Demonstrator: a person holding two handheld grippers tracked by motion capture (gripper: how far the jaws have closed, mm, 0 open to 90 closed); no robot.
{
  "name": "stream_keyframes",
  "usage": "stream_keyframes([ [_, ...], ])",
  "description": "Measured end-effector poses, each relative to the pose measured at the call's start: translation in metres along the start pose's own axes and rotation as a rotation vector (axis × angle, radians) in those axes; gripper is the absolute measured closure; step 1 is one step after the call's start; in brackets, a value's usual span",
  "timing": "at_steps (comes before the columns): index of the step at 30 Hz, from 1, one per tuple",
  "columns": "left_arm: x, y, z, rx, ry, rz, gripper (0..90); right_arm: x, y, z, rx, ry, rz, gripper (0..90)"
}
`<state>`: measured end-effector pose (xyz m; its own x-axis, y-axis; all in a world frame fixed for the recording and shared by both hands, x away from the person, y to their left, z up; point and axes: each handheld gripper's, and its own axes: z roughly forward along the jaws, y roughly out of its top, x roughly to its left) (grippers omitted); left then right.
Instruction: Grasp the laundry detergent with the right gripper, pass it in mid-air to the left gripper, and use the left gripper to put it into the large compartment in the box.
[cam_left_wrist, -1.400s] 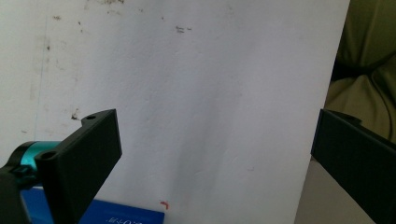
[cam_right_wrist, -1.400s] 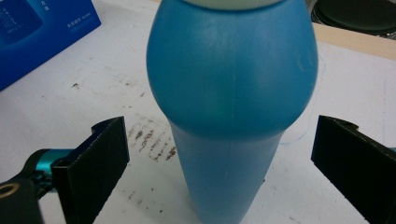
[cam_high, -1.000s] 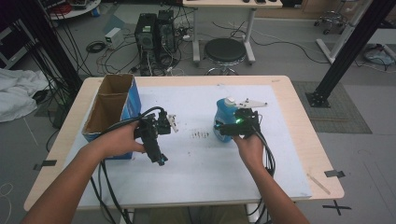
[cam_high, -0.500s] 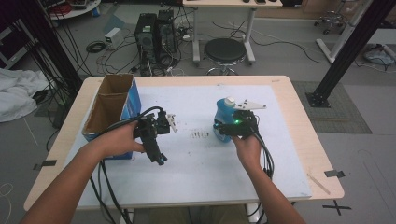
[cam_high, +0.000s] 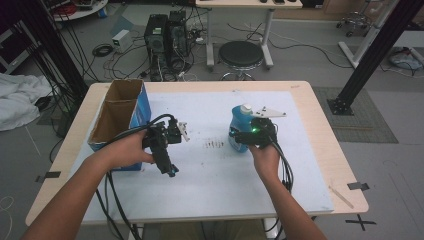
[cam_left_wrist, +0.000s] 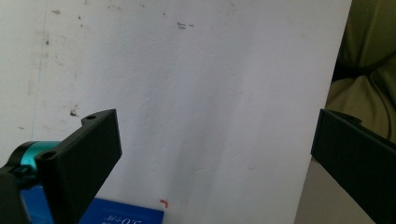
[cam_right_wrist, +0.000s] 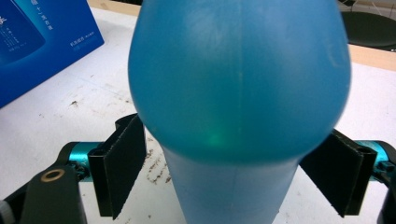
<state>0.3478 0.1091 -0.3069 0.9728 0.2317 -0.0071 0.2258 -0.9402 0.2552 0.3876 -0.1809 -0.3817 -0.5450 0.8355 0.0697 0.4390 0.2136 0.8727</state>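
A blue bottle (cam_high: 239, 120) with a white cap stands upright on the white mat (cam_high: 210, 175). My right gripper (cam_high: 237, 140) reaches it from the near side. In the right gripper view the bottle (cam_right_wrist: 238, 84) is close up, and the right gripper (cam_right_wrist: 224, 177) has just been closing, its black pads now against the bottle's narrow lower body. My left gripper (cam_high: 169, 167) hovers beside an open blue carton (cam_high: 120, 117), pointing toward the near table edge. In its own view the left gripper (cam_left_wrist: 217, 140) is wide open over bare mat, with nothing between its jaws.
The carton (cam_right_wrist: 37, 42) stands left of the bottle, and its corner (cam_left_wrist: 126, 212) lies just under the left gripper. Cables trail from both grippers over the near edge. Behind the table are a round stool (cam_high: 241, 52) and computer towers (cam_high: 167, 32). A black frame post (cam_high: 375, 55) stands at right.
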Motion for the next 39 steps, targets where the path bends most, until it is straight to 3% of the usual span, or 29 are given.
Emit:
stream_keyframes([
  [2, 0.0, 0.0001, 0.0, 0.0, 0.0, 0.0, 1.7, 0.0003, -0.0002, 0.0, 0.002, 0.0, 0.003, 17.3],
  [4, 0.0003, 0.0003, -0.0001, 0.0, 0.0, 0.003, 1.7, 0.0002, -0.0009, 0.0002, -0.004, 0.004, 0.005, 23.9],
  [11, 0.0005, -0.0005, -0.0005, -0.004, -0.002, -0.003, 1.7, -0.0013, -0.0015, 0.0021, -0.003, 0.004, 0.019, 24.7],
  [28, 0.0019, -0.0004, 0.0005, -0.002, -0.005, -0.004, 1.7, -0.0014, -0.0016, 0.0029, -0.024, -0.008, 0.004, 40.1],
  [35, 0.0021, 0.0008, 0.0016, 0.0, -0.008, -0.001, 1.7, 0.003, -0.0017, 0.0021, -0.033, -0.045, -0.052, 43.4],
  [39, 0.0026, 0.0002, 0.0012, -0.002, -0.005, -0.004, 1.7, 0.0034, -0.002, 0.0011, -0.035, -0.04, -0.069, 43.9],
])
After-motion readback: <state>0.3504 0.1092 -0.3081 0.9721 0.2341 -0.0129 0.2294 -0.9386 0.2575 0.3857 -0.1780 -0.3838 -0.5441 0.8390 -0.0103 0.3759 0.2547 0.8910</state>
